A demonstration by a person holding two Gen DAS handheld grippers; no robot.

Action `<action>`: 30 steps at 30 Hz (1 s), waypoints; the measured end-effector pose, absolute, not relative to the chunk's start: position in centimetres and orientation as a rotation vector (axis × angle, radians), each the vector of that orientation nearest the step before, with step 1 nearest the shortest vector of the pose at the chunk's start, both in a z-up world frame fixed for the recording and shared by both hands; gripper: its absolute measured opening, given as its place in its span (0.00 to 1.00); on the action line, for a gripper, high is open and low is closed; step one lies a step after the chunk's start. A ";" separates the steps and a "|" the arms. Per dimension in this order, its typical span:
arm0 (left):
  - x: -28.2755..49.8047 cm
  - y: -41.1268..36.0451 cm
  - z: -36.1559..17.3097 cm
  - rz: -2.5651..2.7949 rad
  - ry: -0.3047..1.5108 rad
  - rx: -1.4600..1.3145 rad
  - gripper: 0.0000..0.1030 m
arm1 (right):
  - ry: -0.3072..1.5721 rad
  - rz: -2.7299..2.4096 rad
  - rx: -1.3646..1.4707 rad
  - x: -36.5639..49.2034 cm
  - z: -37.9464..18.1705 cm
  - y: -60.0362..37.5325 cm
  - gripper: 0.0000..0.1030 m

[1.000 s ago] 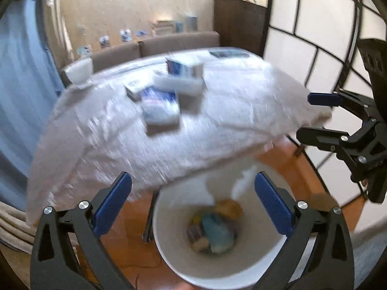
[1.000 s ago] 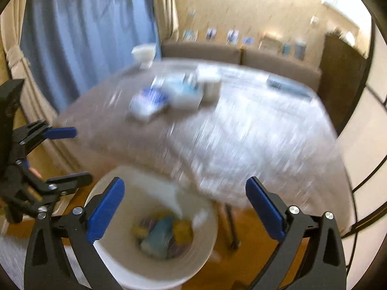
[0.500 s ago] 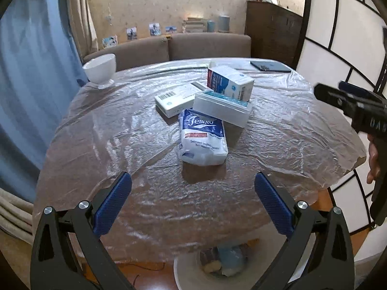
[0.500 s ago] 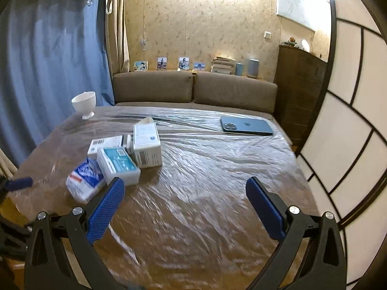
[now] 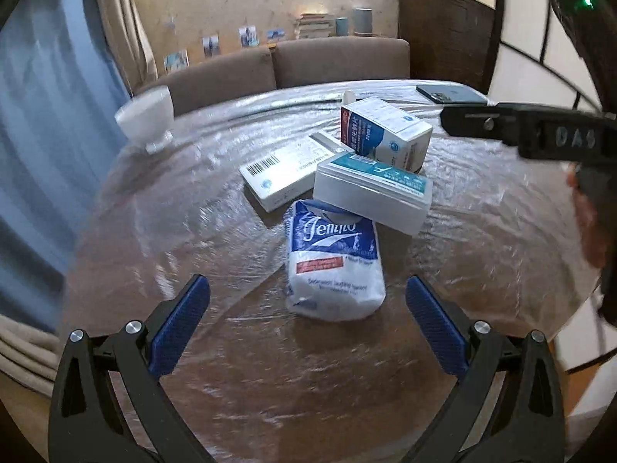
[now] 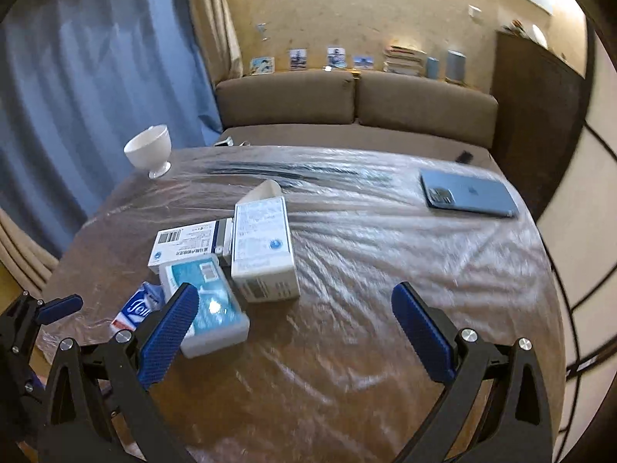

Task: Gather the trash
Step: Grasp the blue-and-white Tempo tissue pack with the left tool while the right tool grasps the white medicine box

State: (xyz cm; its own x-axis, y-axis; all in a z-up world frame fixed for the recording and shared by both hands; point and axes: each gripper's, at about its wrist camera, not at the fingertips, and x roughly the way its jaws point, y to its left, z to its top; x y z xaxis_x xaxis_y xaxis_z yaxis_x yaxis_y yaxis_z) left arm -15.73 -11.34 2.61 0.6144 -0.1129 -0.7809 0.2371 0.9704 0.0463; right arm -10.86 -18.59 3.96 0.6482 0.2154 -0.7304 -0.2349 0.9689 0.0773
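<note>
1. Your left gripper hangs over the near part of the bench, jaws wide and holding nothing. Your right gripper is the same: jaws wide, empty.
2. The trash sits in one cluster at mid-bench: a soft tissue pack nearest your left jaws, a translucent plastic case whose near edge rests on the pack's far end, a flat barcoded carton beside them, and an opened upright carton behind.
3. Handling judgement, tissue pack: light, soft, slick film wrap. It should squash under the pads, so take it across the short width at the middle, not at a corner.
4. The case overlaps the pack; pulling the pack first may drag or tip the case.
5. Cartons: probably near empty, thin card, easily crushed. Grip across the flat faces.
6. The bench carries a loose plastic sheet; jaws coming in low may snag it.
7. The white footed cup and the phone stand well apart from the cluster. Neither reads as trash.
</note>
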 end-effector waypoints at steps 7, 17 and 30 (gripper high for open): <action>-13.8 -10.6 1.5 -0.192 0.932 0.035 0.99 | 0.852 0.283 -0.065 -8.0 2.7 -16.8 0.95; -13.0 -11.1 0.9 -0.188 0.946 0.014 0.99 | 0.894 0.303 -0.090 -5.2 0.9 -15.6 0.79; -12.2 -11.3 0.5 -0.192 0.952 0.017 0.86 | 0.929 0.326 -0.059 -3.4 -0.1 -15.0 0.70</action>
State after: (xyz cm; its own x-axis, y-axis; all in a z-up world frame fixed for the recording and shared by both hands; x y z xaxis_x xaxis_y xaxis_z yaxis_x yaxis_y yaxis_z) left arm -12.24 -11.30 0.54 0.5645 -0.1556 -0.8106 0.1705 0.9829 -0.0699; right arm -3.36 -15.05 -0.15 0.5531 0.2502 -0.7947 -0.3010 0.9494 0.0894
